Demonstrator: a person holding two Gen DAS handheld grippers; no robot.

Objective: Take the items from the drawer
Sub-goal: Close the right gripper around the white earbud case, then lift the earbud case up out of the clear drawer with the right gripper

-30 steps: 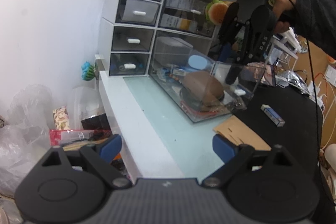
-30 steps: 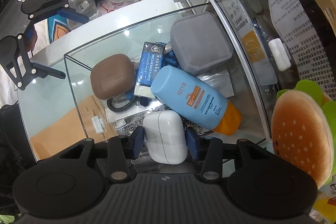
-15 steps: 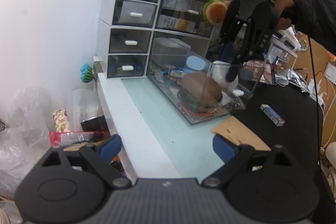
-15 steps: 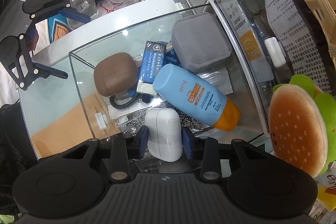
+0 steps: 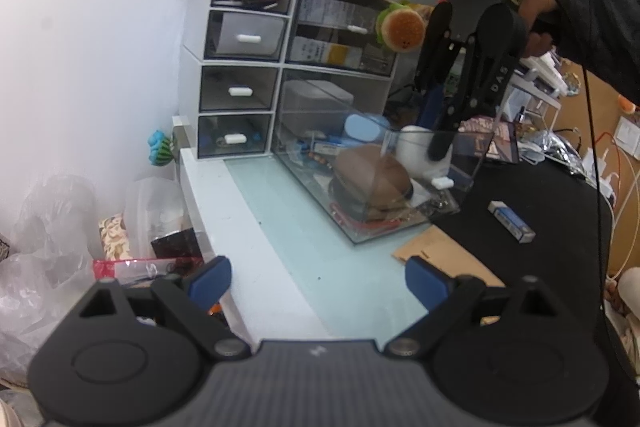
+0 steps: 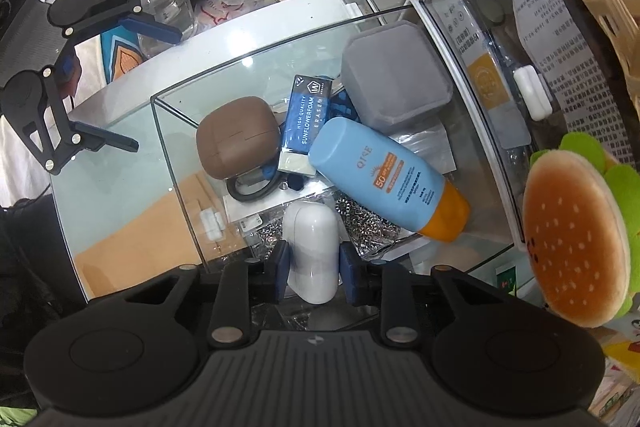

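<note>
Right gripper (image 6: 311, 261) just closed onto white case (image 6: 311, 251), left gripper (image 5: 318, 279) spread apart

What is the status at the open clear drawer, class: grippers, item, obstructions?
Right gripper just closing, pads on white earbud case in clear drawer. Left gripper open, empty. Blue sunscreen tube beside case, not blocking.

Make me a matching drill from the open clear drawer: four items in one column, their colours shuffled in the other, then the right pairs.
Items:
1. Earbud case between the right gripper's fingers
2. Rounded pouch
3. Square box
4. Sunscreen tube

Colours:
A. grey
B. light blue with an orange cap
C. white
D. brown

Pairs: 1-C, 2-D, 3-A, 4-B
</note>
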